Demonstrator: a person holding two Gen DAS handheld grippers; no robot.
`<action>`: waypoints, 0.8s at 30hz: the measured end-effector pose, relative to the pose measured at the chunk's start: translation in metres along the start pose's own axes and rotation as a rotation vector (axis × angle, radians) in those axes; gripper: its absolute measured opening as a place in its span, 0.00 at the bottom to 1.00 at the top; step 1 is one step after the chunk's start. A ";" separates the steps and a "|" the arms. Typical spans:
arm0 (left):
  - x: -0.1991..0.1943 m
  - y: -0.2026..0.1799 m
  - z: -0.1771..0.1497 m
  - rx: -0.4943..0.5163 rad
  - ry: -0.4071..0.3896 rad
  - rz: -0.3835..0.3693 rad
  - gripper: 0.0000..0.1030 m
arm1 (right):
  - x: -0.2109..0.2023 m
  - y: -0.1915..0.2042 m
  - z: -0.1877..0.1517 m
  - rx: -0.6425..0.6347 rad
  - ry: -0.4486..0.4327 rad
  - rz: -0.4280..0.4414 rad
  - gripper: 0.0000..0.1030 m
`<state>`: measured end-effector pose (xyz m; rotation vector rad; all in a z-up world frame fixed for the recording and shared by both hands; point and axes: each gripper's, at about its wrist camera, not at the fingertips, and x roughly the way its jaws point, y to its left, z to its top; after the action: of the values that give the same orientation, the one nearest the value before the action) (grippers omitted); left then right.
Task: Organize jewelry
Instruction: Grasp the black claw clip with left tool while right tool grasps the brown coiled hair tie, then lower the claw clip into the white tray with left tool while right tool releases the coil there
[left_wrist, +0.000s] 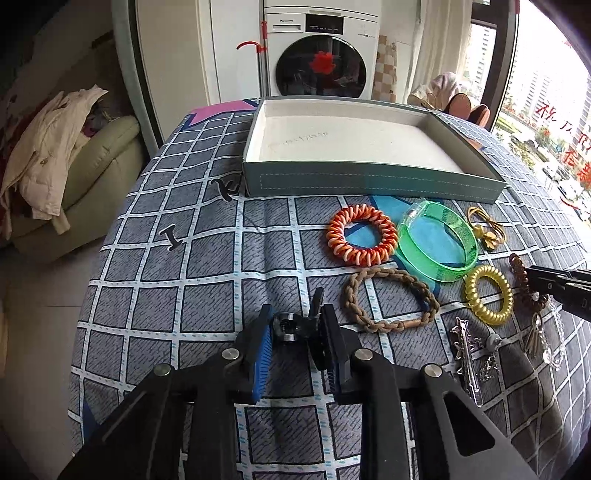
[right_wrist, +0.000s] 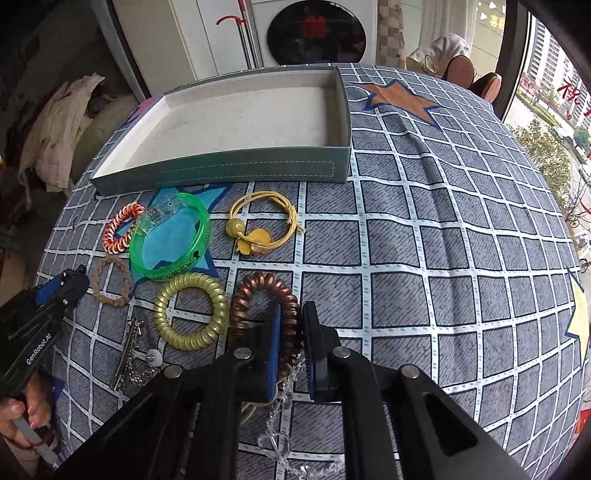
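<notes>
My left gripper (left_wrist: 295, 311) is shut on a small black hair clip with a metal ring (left_wrist: 291, 328) that rests on the checked cloth. It also shows at the left edge of the right wrist view (right_wrist: 72, 282), held by a person's hand (right_wrist: 22, 413). My right gripper (right_wrist: 291, 306) is shut on one side of a brown spiral hair tie (right_wrist: 258, 285); its tip (left_wrist: 533, 277) enters the left wrist view from the right. An open teal box with a white inside (left_wrist: 369, 181) (right_wrist: 221, 171) stands empty behind the jewelry.
On the cloth lie an orange-white spiral tie (left_wrist: 334, 236), a green bangle (left_wrist: 469, 251), a braided cord bracelet (left_wrist: 354, 295), a gold spiral tie (left_wrist: 506, 295), a yellow elastic with charms (right_wrist: 258, 236), a silver clip (left_wrist: 465, 347) and a clear chain (right_wrist: 280, 439). Sofa at left.
</notes>
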<state>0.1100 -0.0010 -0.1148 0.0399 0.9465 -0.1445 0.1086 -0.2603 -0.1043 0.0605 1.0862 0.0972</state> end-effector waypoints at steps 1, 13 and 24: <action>-0.002 0.001 0.000 -0.007 0.001 -0.027 0.43 | -0.003 -0.001 0.000 0.003 -0.010 0.011 0.12; -0.051 0.006 0.063 -0.028 -0.084 -0.121 0.43 | -0.043 -0.017 0.049 0.081 -0.118 0.170 0.12; 0.022 -0.022 0.161 0.042 -0.103 -0.036 0.43 | -0.005 -0.009 0.138 0.112 -0.138 0.156 0.12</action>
<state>0.2493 -0.0405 -0.0377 0.0540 0.8415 -0.1984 0.2287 -0.2699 -0.0366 0.2491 0.9470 0.1699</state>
